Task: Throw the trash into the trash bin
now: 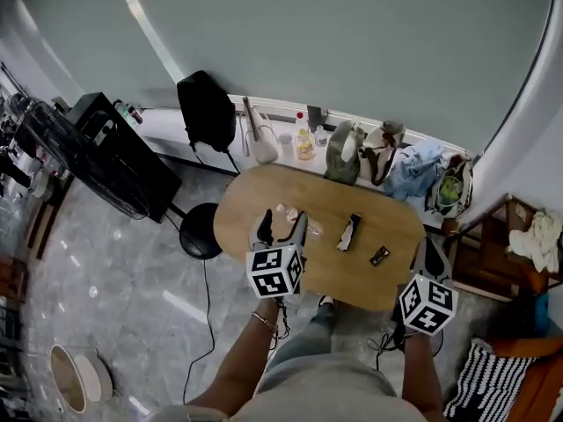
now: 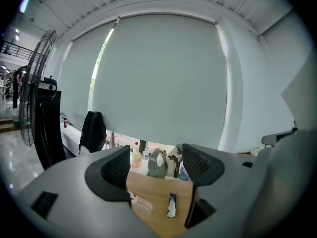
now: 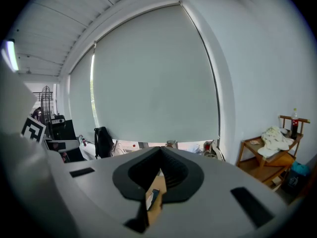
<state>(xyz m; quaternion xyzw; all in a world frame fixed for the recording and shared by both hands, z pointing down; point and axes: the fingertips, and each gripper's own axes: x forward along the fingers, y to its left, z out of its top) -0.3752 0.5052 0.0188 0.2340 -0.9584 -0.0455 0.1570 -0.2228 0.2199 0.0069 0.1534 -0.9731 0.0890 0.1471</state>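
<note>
Three pieces of trash lie on the oval wooden table [image 1: 264, 187]: a clear crumpled wrapper [image 1: 296, 219] with pink on it, a black-and-white wrapper [image 1: 349, 232] and a small dark wrapper [image 1: 379, 255]. My left gripper [image 1: 280, 227] hovers open over the table's near left, just short of the clear wrapper. Between its jaws the left gripper view shows the clear wrapper [image 2: 141, 203] and the black-and-white wrapper [image 2: 171, 206]. My right gripper [image 1: 427, 266] hangs off the table's near right edge. Its jaws [image 3: 159, 155] are shut on nothing.
A round tan-rimmed container [image 1: 75, 378] stands on the floor at the near left. A black stool [image 1: 201, 231] sits by the table's left end, a fan [image 1: 53, 139] beyond it. Backpack [image 1: 207, 108], bottles and bags line the window ledge; wooden shelves [image 1: 506, 253] stand right.
</note>
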